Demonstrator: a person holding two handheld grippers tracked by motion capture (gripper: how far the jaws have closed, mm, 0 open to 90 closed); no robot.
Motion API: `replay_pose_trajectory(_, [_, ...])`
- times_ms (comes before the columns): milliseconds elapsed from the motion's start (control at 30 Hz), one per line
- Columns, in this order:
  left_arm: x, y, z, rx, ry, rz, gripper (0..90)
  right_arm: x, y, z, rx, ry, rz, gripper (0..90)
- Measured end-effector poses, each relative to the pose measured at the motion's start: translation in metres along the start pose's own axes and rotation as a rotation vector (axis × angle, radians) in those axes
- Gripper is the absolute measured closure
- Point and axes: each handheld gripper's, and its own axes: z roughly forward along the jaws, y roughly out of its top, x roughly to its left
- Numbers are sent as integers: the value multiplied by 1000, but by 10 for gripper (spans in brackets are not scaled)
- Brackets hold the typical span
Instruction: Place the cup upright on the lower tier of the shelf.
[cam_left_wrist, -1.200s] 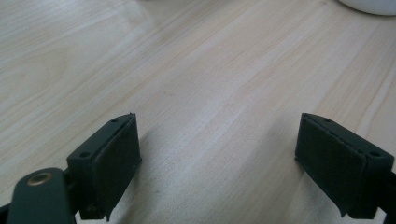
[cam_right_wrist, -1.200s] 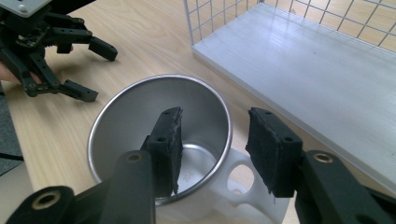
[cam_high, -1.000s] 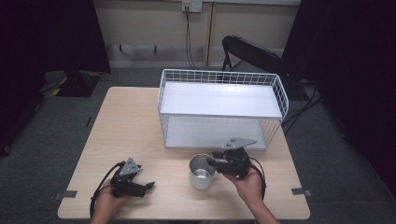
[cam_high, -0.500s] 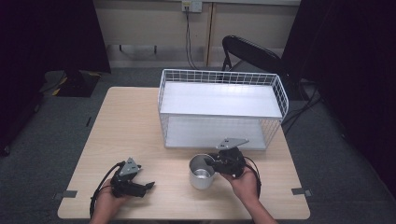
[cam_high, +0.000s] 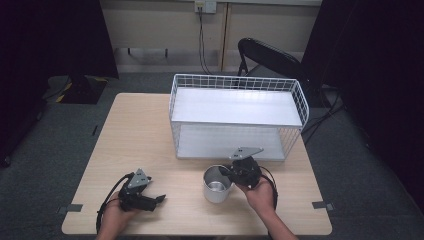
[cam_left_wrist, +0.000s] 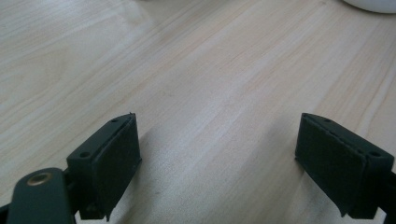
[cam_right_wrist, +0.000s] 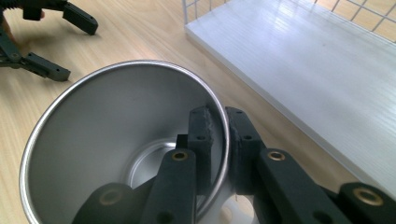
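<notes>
Jaws on my right gripper (cam_right_wrist: 218, 140) have just been closing and now pinch the thin rim of the round, shiny metal cup (cam_right_wrist: 116, 130), one pad inside the wall and one outside, as the right gripper view shows plainly. From the high view I see that cup (cam_high: 216, 184) standing upright on the light wooden bench (cam_high: 135, 135), near its front edge and a little right of the middle, with my right gripper (cam_high: 231, 172) touching its right side and my right hand (cam_high: 260, 192) behind it toward the front edge.

My left gripper (cam_high: 159, 198) lies low near the front left corner of the bench, held by my left hand (cam_high: 117, 215), well apart from the cup. Its jaws are released and stand wide, with bare wood between them in the left gripper view (cam_left_wrist: 219, 154); nothing is caught there.

Behind the cup, toward the back right of the bench, sits a white wire basket rack with two flat white shelves (cam_high: 237, 107), its lower shelf just beyond the cup. In the right gripper view the edge of that lower shelf (cam_right_wrist: 303, 60) runs close past the cup's rim without touching it.
</notes>
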Motion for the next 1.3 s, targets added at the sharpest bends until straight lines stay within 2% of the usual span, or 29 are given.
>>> replay_pose_trajectory(233, [0, 0, 0, 0, 0, 0, 133, -5, -2, -8, -8, -42, 9, 818])
replay_pose_trajectory(833, [0, 0, 0, 0, 0, 0, 132, -29, 0, -29, -42, -97, 83, 818])
replay_pose_trajectory(1300, [0, 0, 0, -1, -1, -1, 130, -46, -2, -37, -46, -138, 119, 818])
